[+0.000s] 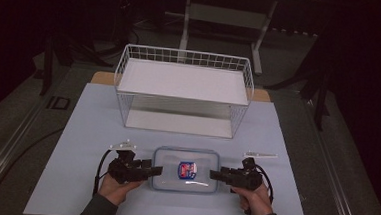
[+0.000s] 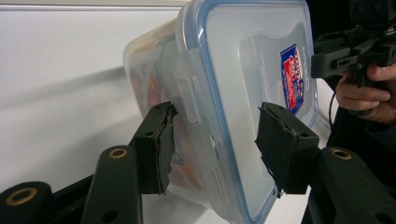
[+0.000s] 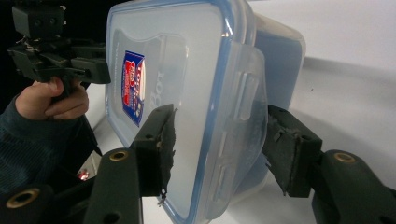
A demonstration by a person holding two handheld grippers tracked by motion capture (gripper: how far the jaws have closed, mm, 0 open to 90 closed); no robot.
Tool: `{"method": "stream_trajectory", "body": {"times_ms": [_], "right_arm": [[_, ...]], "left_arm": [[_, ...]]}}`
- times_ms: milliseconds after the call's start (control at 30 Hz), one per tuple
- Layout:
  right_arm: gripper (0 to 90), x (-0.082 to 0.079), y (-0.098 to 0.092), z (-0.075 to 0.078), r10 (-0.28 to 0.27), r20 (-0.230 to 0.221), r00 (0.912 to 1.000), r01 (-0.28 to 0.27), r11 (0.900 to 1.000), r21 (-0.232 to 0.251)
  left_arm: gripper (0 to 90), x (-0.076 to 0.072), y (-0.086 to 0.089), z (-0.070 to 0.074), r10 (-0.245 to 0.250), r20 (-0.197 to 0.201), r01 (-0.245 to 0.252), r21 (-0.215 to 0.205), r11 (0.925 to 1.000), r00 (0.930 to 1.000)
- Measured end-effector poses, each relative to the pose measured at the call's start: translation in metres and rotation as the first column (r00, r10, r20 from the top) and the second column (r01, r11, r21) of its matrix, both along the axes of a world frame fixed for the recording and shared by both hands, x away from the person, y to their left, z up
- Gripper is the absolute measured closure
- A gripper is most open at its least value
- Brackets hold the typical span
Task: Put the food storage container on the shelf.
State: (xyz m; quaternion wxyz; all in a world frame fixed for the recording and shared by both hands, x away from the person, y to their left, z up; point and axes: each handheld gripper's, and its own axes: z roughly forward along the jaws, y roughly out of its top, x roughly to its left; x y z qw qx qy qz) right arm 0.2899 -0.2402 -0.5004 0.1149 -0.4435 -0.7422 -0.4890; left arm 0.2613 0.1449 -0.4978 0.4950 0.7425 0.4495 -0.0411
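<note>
Two grippers at a lidded box on a pale desk, dark room behind.

Nearest, the left gripper (image 1: 150,169) and right gripper (image 1: 216,175) straddle the short ends of the clear container (image 1: 186,169); each has its fingers wide apart around a latch flap, not closed on it. The white desk (image 1: 77,130) carries a white wire rack (image 1: 183,90) beyond; farther off, a table frame (image 1: 229,14) stands in shadow.

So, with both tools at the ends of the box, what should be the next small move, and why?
Probably close both tools on the end flaps. The left tool and right tool each straddle one short end of the lidded plastic box, jaws open, with a gap at each pad. The box sits on the table before the wire rack, so gripping comes before any lift.
</note>
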Motion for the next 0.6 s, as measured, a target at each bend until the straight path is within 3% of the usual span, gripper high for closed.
{"method": "stream_trajectory", "body": {"times_ms": [200, 600], "right_arm": [[47.9, -0.002, -0.002, 0.002, 0.010, -0.011, 0.9999, -0.010, 1.000, -0.004], [47.8, -0.008, -0.001, 0.002, 0.000, 0.022, 0.9998, 0.001, 1.000, -0.016]], "left_arm": [[49.7, -0.004, 0.001, 0.000, 0.006, 0.002, -0.006, -0.011, 0.9999, 1.0000], [49.6, -0.010, -0.002, 0.001, 0.036, 0.022, -0.036, 0.000, 0.9993, 0.9991]]}}
